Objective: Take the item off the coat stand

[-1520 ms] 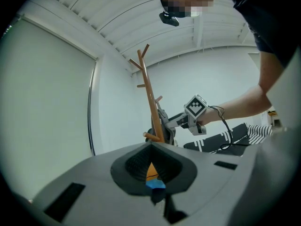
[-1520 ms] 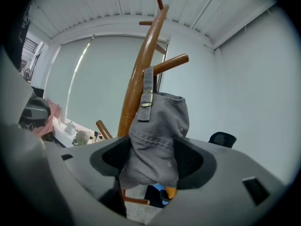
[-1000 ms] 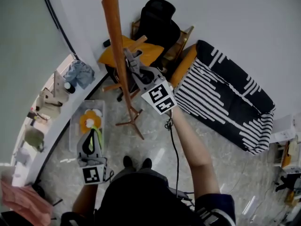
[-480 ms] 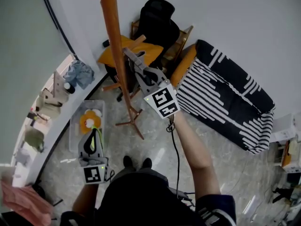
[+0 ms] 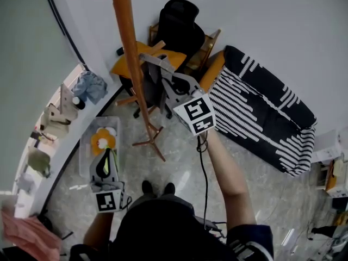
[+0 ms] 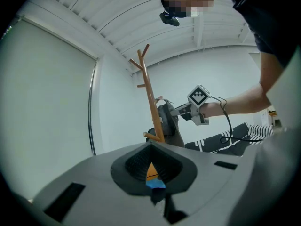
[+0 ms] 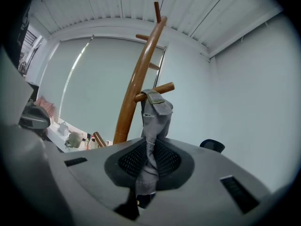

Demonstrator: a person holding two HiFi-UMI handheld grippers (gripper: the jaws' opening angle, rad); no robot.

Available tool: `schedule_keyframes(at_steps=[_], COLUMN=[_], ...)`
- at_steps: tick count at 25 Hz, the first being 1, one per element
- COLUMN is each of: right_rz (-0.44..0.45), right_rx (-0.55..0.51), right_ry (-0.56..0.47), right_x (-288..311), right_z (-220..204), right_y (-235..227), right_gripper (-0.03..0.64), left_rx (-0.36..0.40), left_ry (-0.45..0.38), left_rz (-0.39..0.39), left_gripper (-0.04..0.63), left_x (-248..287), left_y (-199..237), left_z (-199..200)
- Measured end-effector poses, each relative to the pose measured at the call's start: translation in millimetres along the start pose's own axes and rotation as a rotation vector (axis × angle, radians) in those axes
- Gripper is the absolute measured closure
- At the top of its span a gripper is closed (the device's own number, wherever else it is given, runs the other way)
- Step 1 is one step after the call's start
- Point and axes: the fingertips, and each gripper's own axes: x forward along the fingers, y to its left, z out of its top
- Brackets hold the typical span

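A tall wooden coat stand rises on the left in the head view. In the right gripper view its pole carries a short peg. A grey cloth item hangs from that peg by its top. My right gripper is shut on the cloth's lower part. Its jaws have just been closing, with the cloth between them. The head view shows the right gripper reaching level towards the pole. The left gripper is held low, away from the stand, shut and holding nothing.
Behind the stand is a black office chair with an orange cushion. A black-and-white striped sofa is at the right. A clear bin sits on the floor near a cluttered window sill.
The right gripper has risen and shifted a little to the right in the head view, keeping the grey cloth. The left gripper has stayed put.
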Motion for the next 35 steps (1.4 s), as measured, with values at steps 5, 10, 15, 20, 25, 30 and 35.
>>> schedule_keyframes(at_steps=[5, 10, 15, 20, 25, 30, 35], right_rz=[-0.057, -0.095, -0.131, -0.179, -0.222, -0.252, -0.262], right_rx=[0.019, -0.015, -0.023, -0.026, -0.013, 0.005, 0.029], right_ry=[-0.031, -0.057, -0.063, -0.058, -0.063, -0.056, -0.053], right_x=[-14, -24, -32, -43, -57, -80, -104], right_z=[19, 37, 46, 50, 49, 42, 34], right_y=[-20, -35, -48, -64, -79, -82, -74], right_gripper=[0.568, 0.568, 0.568, 0.568, 0.568, 0.568, 0.568], left_rx=[0.003, 0.005, 0.002, -0.006, 0.001, 0.0, 0.007], left_ry=[-0.002, -0.007, -0.009, -0.018, -0.025, -0.023, -0.036], left_rz=[-0.002, -0.006, -0.014, -0.019, -0.025, -0.032, -0.045], left_gripper=[0.571, 0.571, 0.571, 0.571, 0.571, 0.571, 0.571], left_x=[-2, -2, 0, -3, -2, -2, -3], left_y=[-2, -4, -6, -11, -12, -15, -20], left_z=[1, 2, 2, 6, 7, 9, 12])
